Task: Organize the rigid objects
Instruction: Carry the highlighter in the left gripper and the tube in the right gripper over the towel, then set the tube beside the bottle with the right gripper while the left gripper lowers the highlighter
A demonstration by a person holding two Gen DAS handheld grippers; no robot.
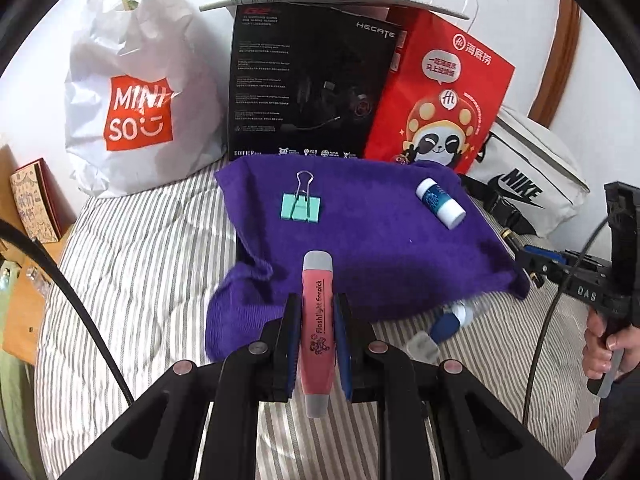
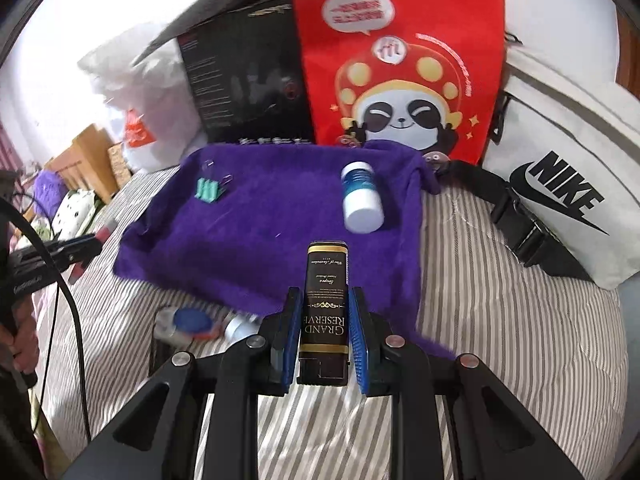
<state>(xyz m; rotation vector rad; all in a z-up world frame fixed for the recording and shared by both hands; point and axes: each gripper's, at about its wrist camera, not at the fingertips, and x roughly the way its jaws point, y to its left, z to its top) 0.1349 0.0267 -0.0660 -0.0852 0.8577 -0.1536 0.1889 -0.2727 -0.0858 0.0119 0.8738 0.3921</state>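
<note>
While left hand-held gripper (image 1: pixel 316 332) clamps pink flashlight pen (image 1: pixel 318 320) mid-body, right hand-held gripper (image 2: pixel 325 328) clamps black box (image 2: pixel 325 304); both likely light, stiff, smooth, may slip.

Even, soft daylight is filling both views, with no hard-edged shadows. The white wall (image 2: pixel 48 80) at the upper left of the right wrist view is washing out to near pure white, suggesting the light is entering from that side. A soft shadow is lying beneath the lifted front edge of the purple fleece cloth (image 1: pixel 380 240) on the grey-and-white striped bedding (image 1: pixel 140 260). Fisheye distortion is bending straight edges outward, and a black vignette is ringing each frame. The left wrist view is mostly sharp. The right wrist view is smearing toward its top and left, blurring the white crinkled plastic bag (image 2: pixel 132 92).
</note>
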